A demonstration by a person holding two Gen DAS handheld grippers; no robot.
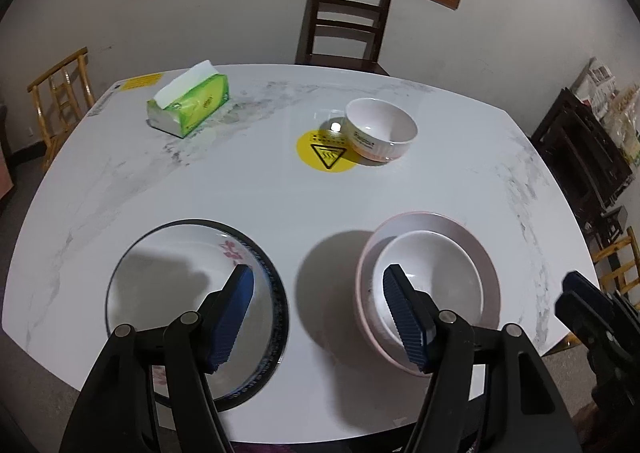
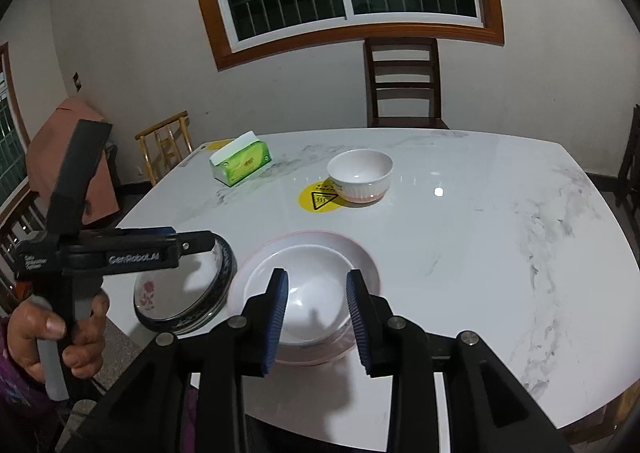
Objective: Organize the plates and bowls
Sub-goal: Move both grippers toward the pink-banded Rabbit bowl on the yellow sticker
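A dark-rimmed white plate [image 1: 160,277] with a red flower lies near the table's front left; it also shows in the right wrist view [image 2: 176,293]. A white bowl [image 1: 440,269] sits inside a pink-rimmed plate [image 1: 472,237] at front right; in the right wrist view the bowl [image 2: 312,281] and pink plate [image 2: 360,249] lie just beyond my fingers. Another white ribbed bowl [image 1: 380,129] [image 2: 360,173] stands alone mid-table. My left gripper [image 1: 320,317] is open and empty above the gap between the two plates. My right gripper [image 2: 316,321] is open and empty over the stacked bowl.
A green tissue pack [image 1: 188,105] [image 2: 242,163] lies at the back left. A yellow warning sticker [image 1: 324,153] is beside the far bowl. The white marble table [image 1: 260,193] has wooden chairs [image 1: 344,21] around it. My right gripper shows at the left view's right edge [image 1: 592,309].
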